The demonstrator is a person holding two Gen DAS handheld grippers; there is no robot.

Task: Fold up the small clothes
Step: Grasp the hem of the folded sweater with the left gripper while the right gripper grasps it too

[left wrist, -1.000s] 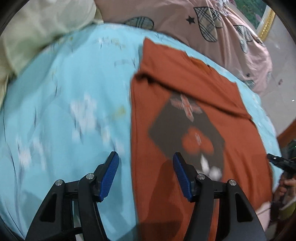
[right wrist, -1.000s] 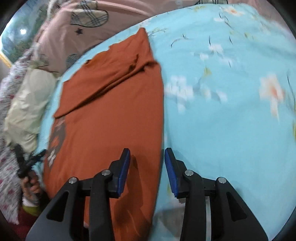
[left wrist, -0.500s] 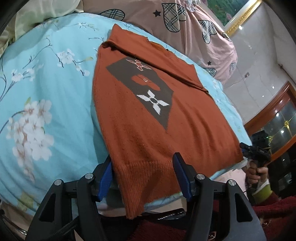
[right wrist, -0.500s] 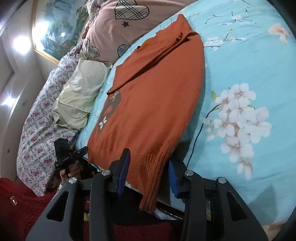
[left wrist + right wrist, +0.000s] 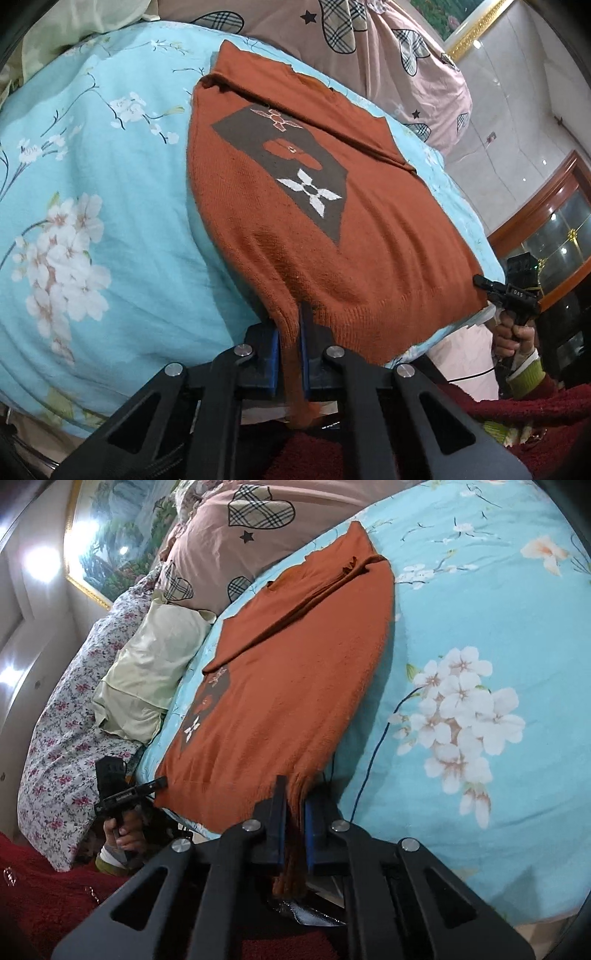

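Rust-orange knitted sweater (image 5: 369, 229) with dark patterned panel, spread flat on light-blue floral bedspread (image 5: 103, 206). Left gripper (image 5: 290, 347) with jaws clamped on near hem corner. Other black handheld gripper (image 5: 513, 295) at opposite hem corner.

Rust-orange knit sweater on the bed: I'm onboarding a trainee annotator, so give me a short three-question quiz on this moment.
1. True or false: the left gripper is shut on the bottom hem of the rust-orange knit sweater.
2. Which corner does the right gripper pinch? A) a collar corner B) a hem corner C) a sleeve cuff
3. Fill in: the sweater lies flat on the light-blue floral ____, with its dark diamond motif facing ____.

Key: 1 true; 2 B; 3 bedspread, up.
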